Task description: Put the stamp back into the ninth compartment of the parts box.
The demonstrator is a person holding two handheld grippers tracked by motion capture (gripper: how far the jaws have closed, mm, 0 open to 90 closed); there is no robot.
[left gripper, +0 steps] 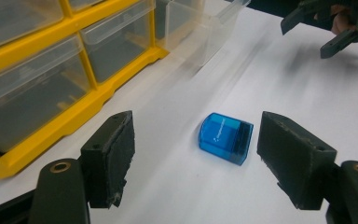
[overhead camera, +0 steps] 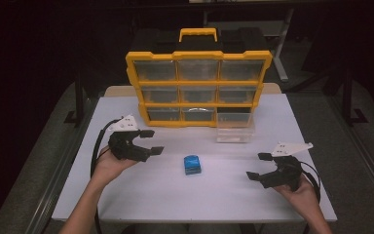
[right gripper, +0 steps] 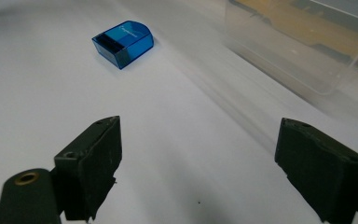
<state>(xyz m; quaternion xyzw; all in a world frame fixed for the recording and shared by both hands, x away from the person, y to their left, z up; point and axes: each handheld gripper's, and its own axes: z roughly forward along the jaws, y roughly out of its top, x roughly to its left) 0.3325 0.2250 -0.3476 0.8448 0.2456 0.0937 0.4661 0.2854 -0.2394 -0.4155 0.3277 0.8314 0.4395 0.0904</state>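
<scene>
The blue box (left gripper: 226,138) lies flat on the table (overhead camera: 141,190), between the wide-spread jaws of the left gripper (left gripper: 200,163). It is judged light, rigid and probably slippery plastic, best gripped across its two straight sides. The right gripper (right gripper: 214,172) is also spread, holding nothing.

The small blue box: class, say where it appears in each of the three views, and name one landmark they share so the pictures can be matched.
High view: the small blue box lies at the centre of the white table, between the two grippers.
Left gripper view: just right of centre, between the black fingers.
Right gripper view: upper left, far beyond the fingers.
Shared landmark: the clear drawer pulled out onto the table.
</scene>
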